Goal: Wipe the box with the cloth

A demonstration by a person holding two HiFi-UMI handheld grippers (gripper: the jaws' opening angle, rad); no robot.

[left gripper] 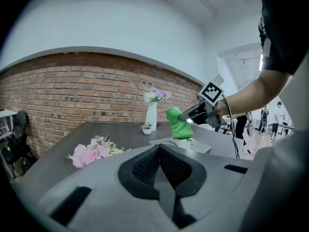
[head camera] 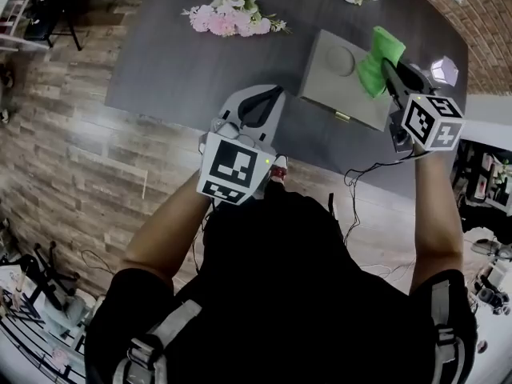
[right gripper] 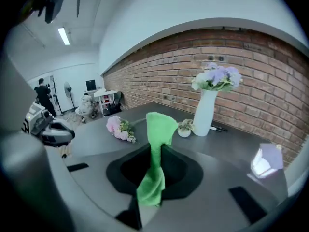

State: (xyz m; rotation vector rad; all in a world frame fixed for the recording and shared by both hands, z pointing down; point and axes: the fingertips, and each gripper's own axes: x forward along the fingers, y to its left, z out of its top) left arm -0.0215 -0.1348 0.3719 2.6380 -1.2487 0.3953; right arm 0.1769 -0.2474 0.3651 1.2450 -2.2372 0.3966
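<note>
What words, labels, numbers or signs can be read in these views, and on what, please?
None can be read.
Left gripper and right gripper: black-and-white square markers only, no lettering.
Grey box: embossed circle, no text.
Green cloth: plain.

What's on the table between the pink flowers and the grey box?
Nothing: in the head view the dark table is bare between the pink flowers and the grey box. The green cloth is in the right gripper, over the box.
</note>
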